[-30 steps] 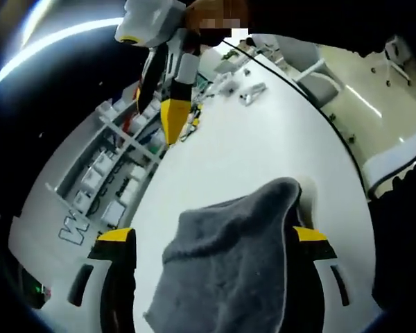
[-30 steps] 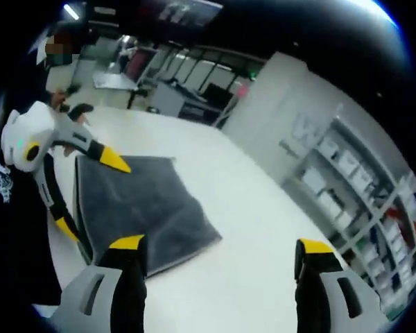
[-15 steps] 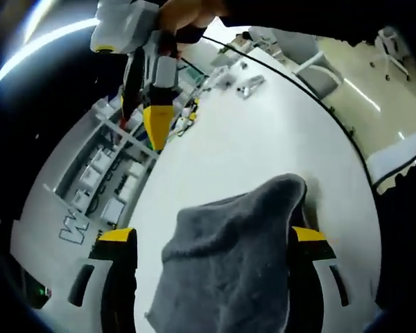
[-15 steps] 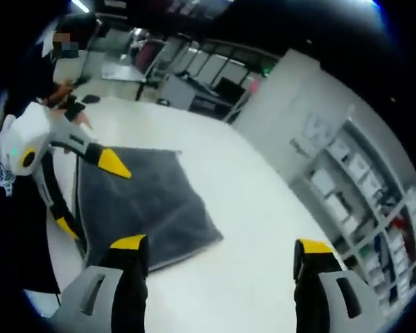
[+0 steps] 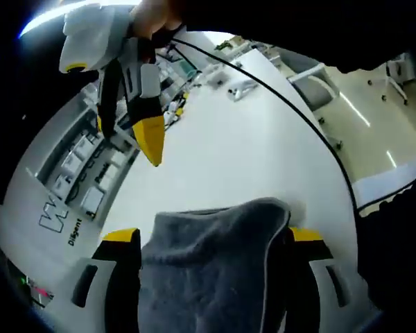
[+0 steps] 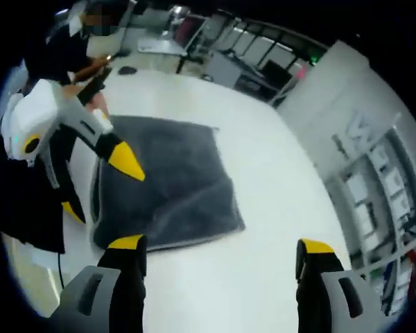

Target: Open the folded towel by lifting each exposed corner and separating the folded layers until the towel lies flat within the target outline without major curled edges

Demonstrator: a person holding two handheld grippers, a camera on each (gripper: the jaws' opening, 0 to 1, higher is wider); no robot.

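A folded dark grey towel (image 6: pixel 170 177) lies on the white table (image 6: pixel 263 159), with its thick folded edge toward my right gripper. My left gripper (image 6: pixel 100 187) hangs open over the towel's left side, one yellow tip above the cloth and one past its edge. In the left gripper view the towel (image 5: pixel 215 270) lies between the wide-apart jaws of my left gripper (image 5: pixel 211 236). My right gripper (image 6: pixel 220 244) stands open over bare table just short of the towel, with nothing between its jaws. It also hangs open above the table (image 5: pixel 229 152) as the right gripper (image 5: pixel 127 132) in the left gripper view.
Shelves with white boxes (image 5: pixel 76 173) line the wall beyond the table's far side. A small metal tool (image 5: pixel 239 89) lies far off on the table. A black cable (image 5: pixel 298 111) follows the table's edge, and a chair (image 5: pixel 319 76) stands past it. A person in dark clothes (image 6: pixel 35 208) stands at the near edge.
The right gripper has come lower and nearer in the left gripper view. The right gripper view has closed in on the towel. The towel's folds look unchanged.
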